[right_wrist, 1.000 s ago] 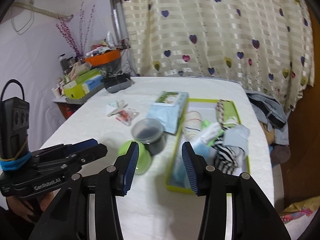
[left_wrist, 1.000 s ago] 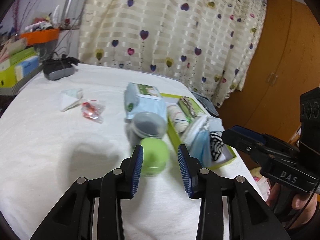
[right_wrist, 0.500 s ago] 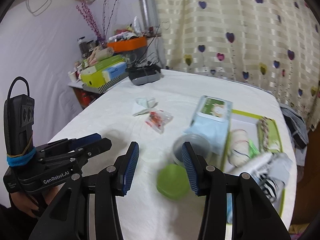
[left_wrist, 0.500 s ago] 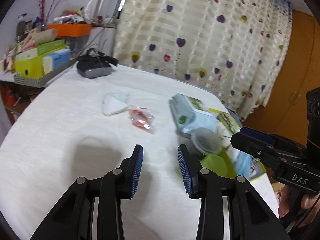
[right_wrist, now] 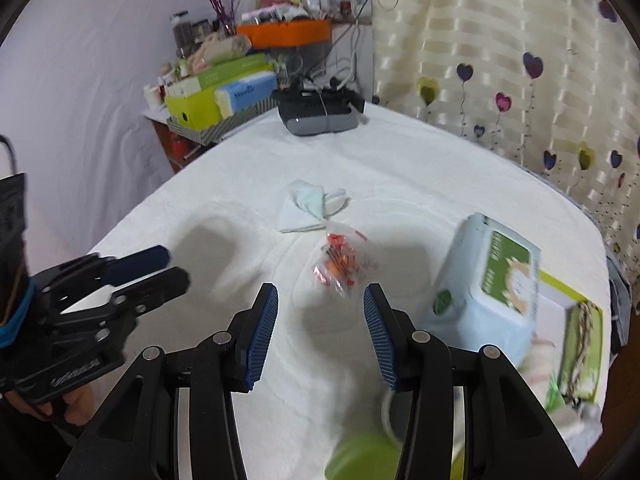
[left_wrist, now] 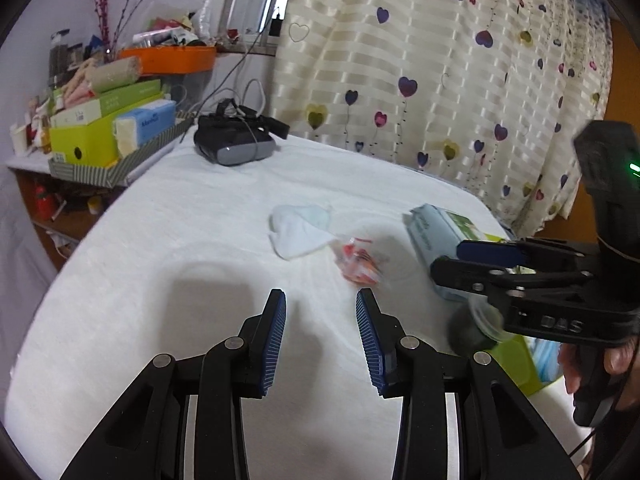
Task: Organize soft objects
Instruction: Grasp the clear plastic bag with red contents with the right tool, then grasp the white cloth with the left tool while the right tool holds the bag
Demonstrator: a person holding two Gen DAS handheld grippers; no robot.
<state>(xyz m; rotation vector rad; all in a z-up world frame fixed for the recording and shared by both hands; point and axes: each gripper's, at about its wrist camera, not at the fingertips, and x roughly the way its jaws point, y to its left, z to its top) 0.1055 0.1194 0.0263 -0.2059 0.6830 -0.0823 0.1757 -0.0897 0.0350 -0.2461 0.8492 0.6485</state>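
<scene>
Jaws on both the left gripper (left_wrist: 321, 334) and right gripper (right_wrist: 321, 334) are spread with nothing between them, hovering over the white table (left_wrist: 168, 248). Plenty of bare cloth sits under and left of them. A white cloth (right_wrist: 306, 206) and a small clear bag (right_wrist: 340, 264) lie mid-table, just beside each other. The blue wipes pack (right_wrist: 486, 296) leans at the green tray (right_wrist: 576, 344) near the right edge, so it's tight there.
</scene>
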